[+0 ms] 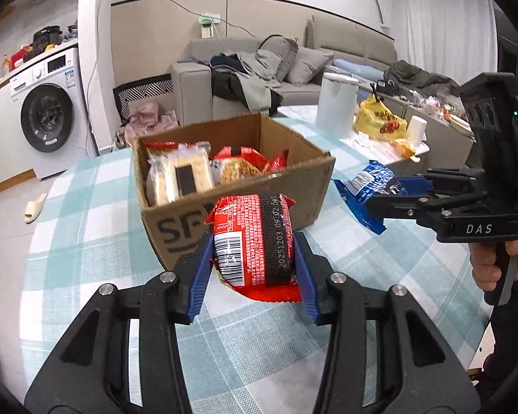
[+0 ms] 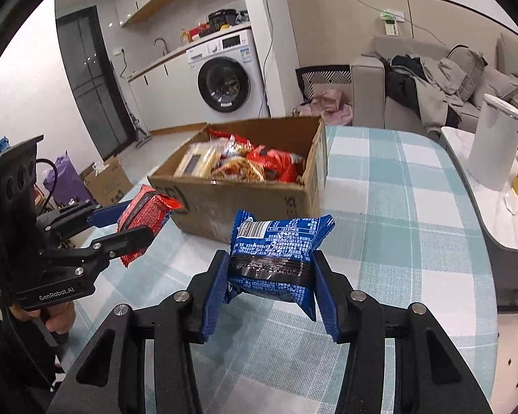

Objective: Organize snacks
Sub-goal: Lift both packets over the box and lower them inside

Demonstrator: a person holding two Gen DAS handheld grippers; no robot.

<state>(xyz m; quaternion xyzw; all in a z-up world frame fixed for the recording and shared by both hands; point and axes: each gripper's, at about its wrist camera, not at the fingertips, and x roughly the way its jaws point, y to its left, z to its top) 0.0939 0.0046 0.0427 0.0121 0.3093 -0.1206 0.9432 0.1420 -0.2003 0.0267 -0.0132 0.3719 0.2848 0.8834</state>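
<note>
Hiding part of the SF lettering on the cardboard box (image 1: 307, 186) behind the red snack packet (image 1: 252, 238) in the left wrist view, with only a sliver of the blue snack packet (image 1: 369, 186) showing past the black linkage at the right; cutting off the person's hand (image 1: 493, 262) at the frame edge. Pinching the red snack packet by its two long sides between the blue pads of the left gripper (image 1: 253, 258), holding it lifted above the checked tablecloth (image 1: 86, 186), just in front of the box's near wall. Showing the packet's back face: white barcode panel, fine white print on red, a black seam band with a stamped date, crimped ends. Running its long axis away from the camera, far end tilting up toward the box. Sitting open, the box holding pale cracker packs and red noodle bags, contents partly hidden by its walls. Moving right, squeezing the blue snack packet (image 2: 276, 252) across its width in the right gripper (image 2: 271, 272), raised over the cloth, near the box's corner; wrapper glossy, white print too small to read, dark band across the middle, barcode at the top. Lying with its long axis roughly crosswise between the pads, barcode end pointing toward the box
</note>
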